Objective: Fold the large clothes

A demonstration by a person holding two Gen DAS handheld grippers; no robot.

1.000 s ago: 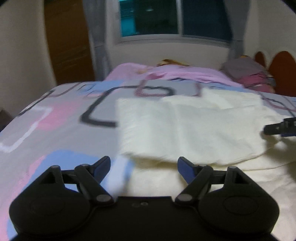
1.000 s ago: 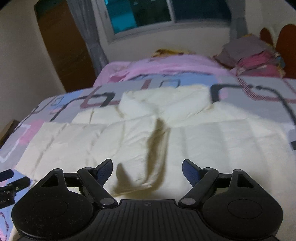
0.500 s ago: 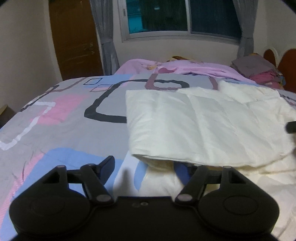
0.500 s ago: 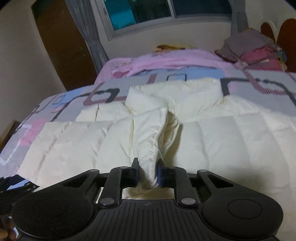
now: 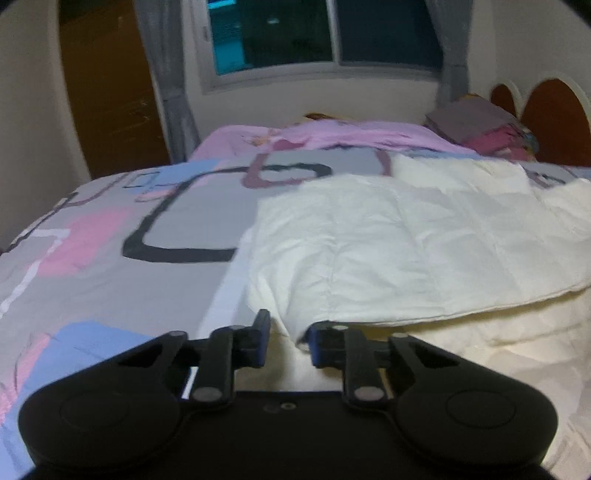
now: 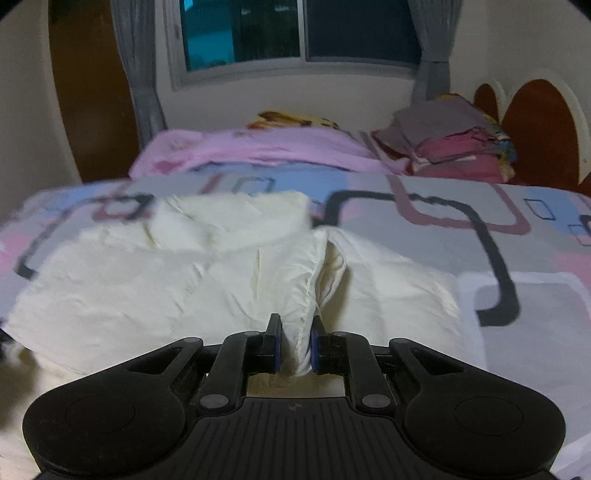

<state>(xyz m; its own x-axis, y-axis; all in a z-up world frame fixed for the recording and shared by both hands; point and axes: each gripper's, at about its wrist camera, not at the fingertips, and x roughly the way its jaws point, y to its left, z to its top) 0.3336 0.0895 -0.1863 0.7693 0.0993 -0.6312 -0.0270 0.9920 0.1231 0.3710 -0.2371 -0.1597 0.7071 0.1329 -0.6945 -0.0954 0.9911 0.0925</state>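
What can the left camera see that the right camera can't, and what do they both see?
Only the left wrist view shows the left gripper, its fingers nearly closed around a corner of the cream puffy coat; a full pinch is unclear.

Only the right wrist view shows the right gripper, pinching a raised fold of the coat.

Both show the coat on the patterned bedspread, the pink blanket, the stack of folded clothes and the window.

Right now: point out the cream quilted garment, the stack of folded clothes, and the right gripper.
cream quilted garment (image 6: 155,295), right wrist view, flat left panel.
stack of folded clothes (image 6: 447,140), right wrist view, grey top layer.
right gripper (image 6: 294,341), right wrist view, between fingertips.
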